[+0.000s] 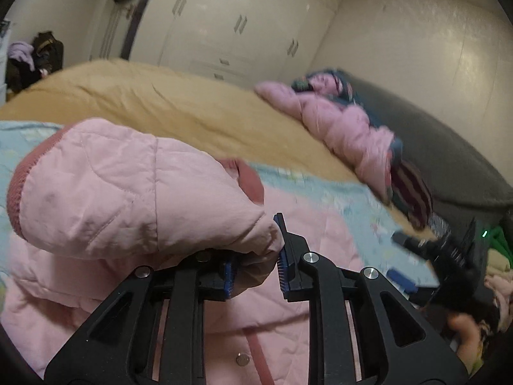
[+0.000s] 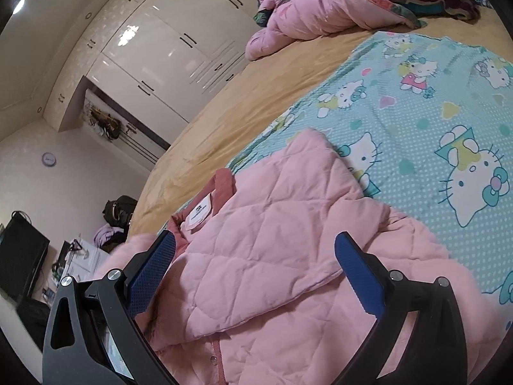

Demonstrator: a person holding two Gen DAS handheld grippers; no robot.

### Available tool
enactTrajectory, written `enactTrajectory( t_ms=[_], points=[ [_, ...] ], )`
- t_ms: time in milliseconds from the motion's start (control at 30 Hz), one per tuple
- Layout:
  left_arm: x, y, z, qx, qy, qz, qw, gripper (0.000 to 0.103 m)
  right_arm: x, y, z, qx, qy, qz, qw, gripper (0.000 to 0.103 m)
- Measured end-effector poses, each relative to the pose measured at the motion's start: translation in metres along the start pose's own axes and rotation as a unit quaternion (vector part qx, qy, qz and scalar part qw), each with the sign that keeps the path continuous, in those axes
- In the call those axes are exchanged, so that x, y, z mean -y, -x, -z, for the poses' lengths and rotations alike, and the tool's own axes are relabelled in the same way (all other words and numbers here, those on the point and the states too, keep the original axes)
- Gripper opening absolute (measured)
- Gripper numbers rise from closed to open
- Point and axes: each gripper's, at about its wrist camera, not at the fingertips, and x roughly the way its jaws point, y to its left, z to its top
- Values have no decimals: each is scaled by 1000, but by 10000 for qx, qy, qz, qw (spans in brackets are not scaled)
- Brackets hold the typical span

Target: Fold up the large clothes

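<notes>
1. White wardrobe doors (image 1: 231,32) are filling the far wall behind the bed (image 1: 134,96), which is lying under a tan cover with a blue cat-print sheet (image 2: 433,102) spread on top.
2. I am working on the pink jacket (image 2: 272,240), which is lying on that sheet with its darker pink collar (image 2: 224,183) and white label (image 2: 200,211) facing up.
3. My left claw (image 1: 255,269) is pinching the jacket's sleeve (image 1: 128,186); the blue pads (image 1: 283,269) are pressing on a bunch of the pink fabric.
4. That sleeve is arching up over the jacket body, its ribbed cuff (image 1: 16,199) pointing to the left in the left wrist view.
5. My right claw (image 2: 256,269) is hovering over the jacket with its jaws standing wide apart and nothing between the pads.
6. One quilted panel is lying folded across the jacket's front in the right wrist view, and a snap (image 2: 212,358) is showing on the placket below it.
7. Another pink coat (image 1: 336,118) is lying crumpled with other clothes far up the bed, well apart from my jacket.
8. My right claw is also showing, blurred, at the right edge of the left wrist view.
</notes>
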Motion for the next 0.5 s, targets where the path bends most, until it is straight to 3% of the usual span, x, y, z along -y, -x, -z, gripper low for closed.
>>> enactTrajectory(
  t_ms=[100, 200, 333, 433, 500],
  points=[
    [1, -13, 8, -227, 21, 82, 9997, 17, 3, -5, -1, -113, 5, 63, 9999, 99],
    [-4, -18, 11, -415, 227, 367, 9982, 30, 2, -11, 1, -232, 77, 117, 9996, 99],
    [-8, -14, 10, -571, 591, 899, 9926, 74, -3, -18, 4, -322, 198, 129, 9992, 99],
    [-8, -5, 6, -540, 776, 969, 9908, 89, -4, -20, 5, -325, 213, 183, 9991, 99],
    [-20, 6, 2, -445, 1232, 1036, 9860, 94, -4, -21, 6, -323, 225, 205, 9990, 99]
  ],
)
